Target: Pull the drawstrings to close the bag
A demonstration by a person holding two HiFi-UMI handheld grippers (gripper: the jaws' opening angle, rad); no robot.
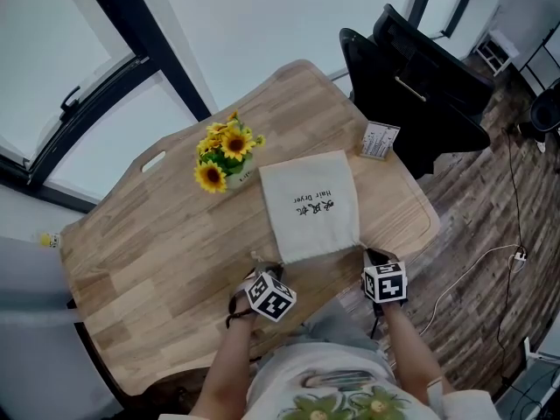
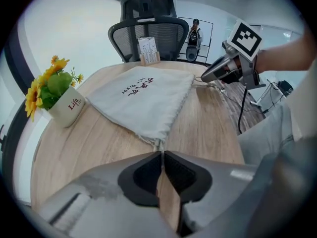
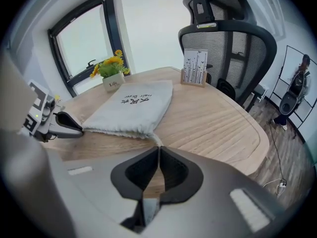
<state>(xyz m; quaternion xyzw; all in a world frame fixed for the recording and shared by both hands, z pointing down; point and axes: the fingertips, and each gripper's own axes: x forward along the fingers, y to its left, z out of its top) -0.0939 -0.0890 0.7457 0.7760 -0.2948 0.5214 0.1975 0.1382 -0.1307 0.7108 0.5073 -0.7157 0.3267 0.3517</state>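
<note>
Looking down from the head view, the grey drawstring bag [image 1: 308, 204] lies flat on the wooden table [image 1: 157, 252], its mouth toward the person; the left gripper [image 1: 260, 269] sits at the mouth's left corner and the right gripper [image 1: 371, 255] at its right corner; a pot of sunflowers [image 1: 226, 156] stands just beside the bag's far left corner, a small card holder [image 1: 379, 140] near its far right corner, and a black chair [image 1: 420, 94] beyond the table edge.

Turning to the left gripper view, the jaws are pinched together at their tips on the left drawstring [image 2: 158, 144], which runs from the bag's frayed near corner straight into them; the right gripper [image 2: 205, 77] reaches to the opposite corner, and the flower pot stands at the left.

From the right gripper view, the jaws are likewise closed narrow on the right drawstring [image 3: 156, 139], a pale cord leading out of the bag's gathered corner; the bag lies beyond, printed side up; the left gripper's tips [image 3: 78, 129] touch the mouth's other end.
</note>
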